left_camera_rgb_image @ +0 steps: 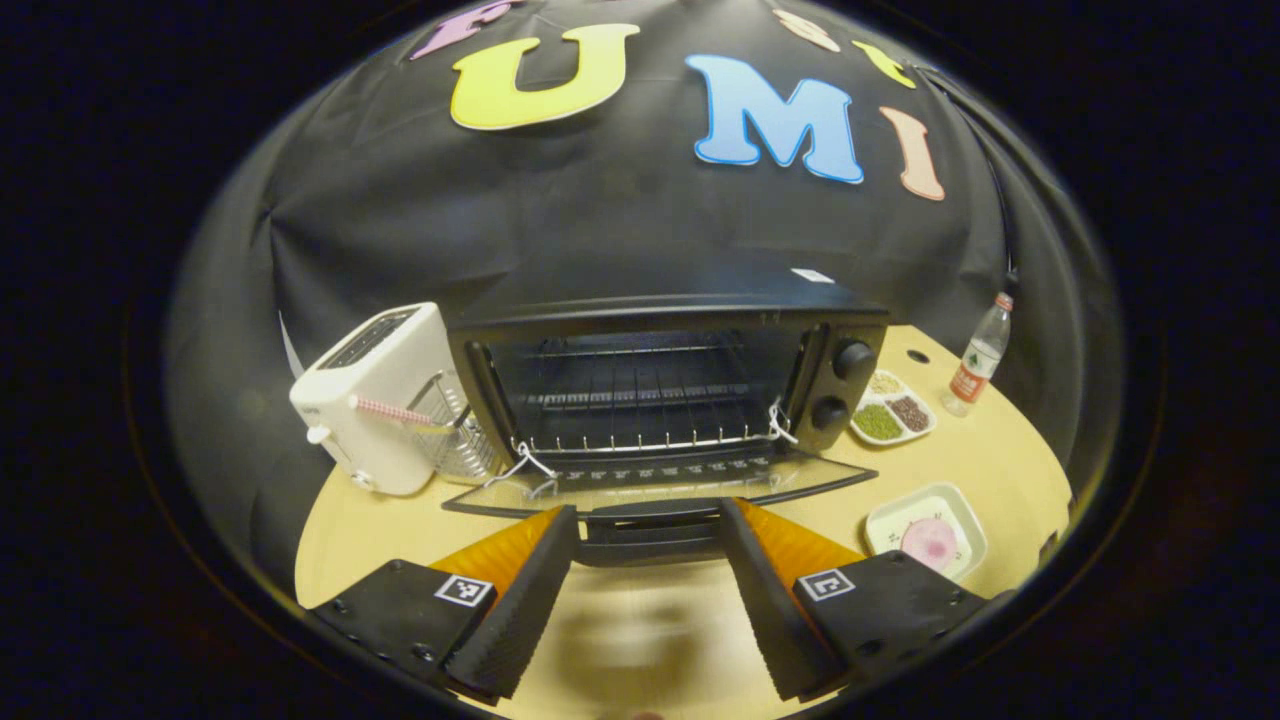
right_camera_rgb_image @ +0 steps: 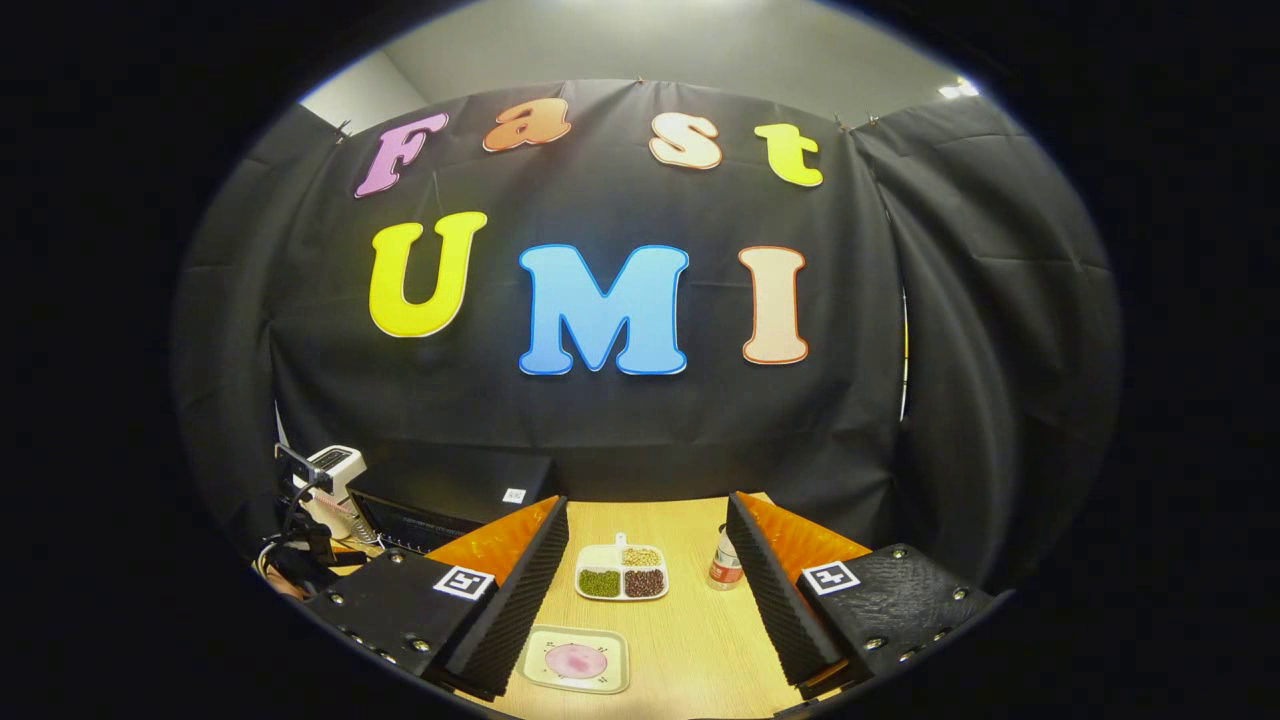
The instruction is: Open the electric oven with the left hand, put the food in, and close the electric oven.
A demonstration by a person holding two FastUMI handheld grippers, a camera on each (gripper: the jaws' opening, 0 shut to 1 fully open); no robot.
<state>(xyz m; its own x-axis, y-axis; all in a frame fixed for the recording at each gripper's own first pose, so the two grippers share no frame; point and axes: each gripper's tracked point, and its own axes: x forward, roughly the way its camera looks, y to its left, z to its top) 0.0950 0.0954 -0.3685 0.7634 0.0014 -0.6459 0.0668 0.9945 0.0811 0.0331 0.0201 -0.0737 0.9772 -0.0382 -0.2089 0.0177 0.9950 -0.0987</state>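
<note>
On the table point(left_camera_rgb_image: 640, 620), the electric oven point(left_camera_rgb_image: 660, 390) stood with its door point(left_camera_rgb_image: 660, 490) folded down flat, rack bare, so the opening step looked done. Left gripper point(left_camera_rgb_image: 648, 560) sat at the door handle point(left_camera_rgb_image: 650, 525), jaws spread, pinching nothing; contact with the handle was hard to call. Right gripper point(right_camera_rgb_image: 648, 590) hovered with jaws spread over the food plate point(right_camera_rgb_image: 577, 660), not yet gripping. Next move probably called for a clean pinch on the plate rim, then a level carry to the rack.

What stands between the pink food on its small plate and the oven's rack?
Nothing visible. The oven door lies folded down, the rack looks bare, and the pink food sits on its plate, right of the door.
</note>
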